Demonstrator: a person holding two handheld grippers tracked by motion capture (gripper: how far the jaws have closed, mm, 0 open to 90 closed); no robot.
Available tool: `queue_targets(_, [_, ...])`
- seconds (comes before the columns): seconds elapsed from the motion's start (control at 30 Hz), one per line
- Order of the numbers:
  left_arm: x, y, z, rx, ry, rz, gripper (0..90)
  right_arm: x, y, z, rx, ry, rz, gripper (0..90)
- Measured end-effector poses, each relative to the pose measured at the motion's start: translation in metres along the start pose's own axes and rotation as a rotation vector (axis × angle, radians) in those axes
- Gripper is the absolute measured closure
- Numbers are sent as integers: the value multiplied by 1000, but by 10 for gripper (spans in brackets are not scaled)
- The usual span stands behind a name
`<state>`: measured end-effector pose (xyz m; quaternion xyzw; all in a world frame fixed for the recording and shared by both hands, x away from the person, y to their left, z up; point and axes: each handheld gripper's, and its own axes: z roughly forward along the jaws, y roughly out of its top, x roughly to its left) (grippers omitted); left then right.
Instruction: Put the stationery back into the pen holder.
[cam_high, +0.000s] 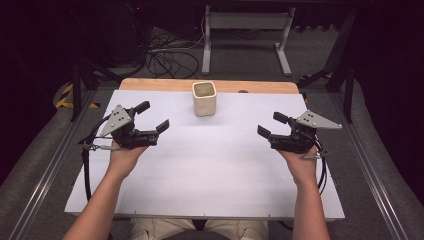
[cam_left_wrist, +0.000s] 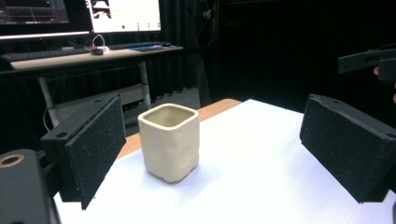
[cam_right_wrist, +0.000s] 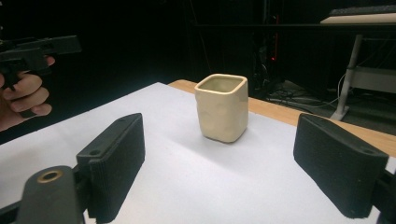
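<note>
While both tongs hang wide apart and hold nothing, the cup (cam_high: 204, 98) stands at the far middle of the counter (cam_high: 210, 165) — left tongs (cam_high: 152, 117) and right tongs (cam_high: 271, 125) are well away. From the left tongs (cam_left_wrist: 210, 154), the cup (cam_left_wrist: 169, 141) stands ahead. From the right tongs (cam_right_wrist: 243, 163) — the cup (cam_right_wrist: 222, 107) too.

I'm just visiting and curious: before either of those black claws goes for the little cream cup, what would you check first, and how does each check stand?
1. Cream square cup upright on the white table: ok.
2. Left gripper jaws open wider than the cup: ok.
3. Right gripper jaws open too: ok.
4. Path from each gripper to the cup free of other things: ok.
5. Grippers apart from the cup, neither touching it: ok.
6. Cup empty: cannot tell, its bottom is hidden from all views.
</note>
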<state>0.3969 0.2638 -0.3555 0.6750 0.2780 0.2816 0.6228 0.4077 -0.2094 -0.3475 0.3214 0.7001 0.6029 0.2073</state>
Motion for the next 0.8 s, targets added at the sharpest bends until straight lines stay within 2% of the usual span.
queue_targets(0.07, [0, -3, -4, -2, 1, -9, 76, 0, 0, -1, -2, 1, 1, 171])
queue_targets(0.43, [2, -8, -18, 9, 27, 5, 77, 0, 1, -4, -15, -3, -4, 171])
queue_targets(0.8, [2, -9, -18, 14, 26, 8, 77, 0, 0, -4, -15, -2, -4, 170])
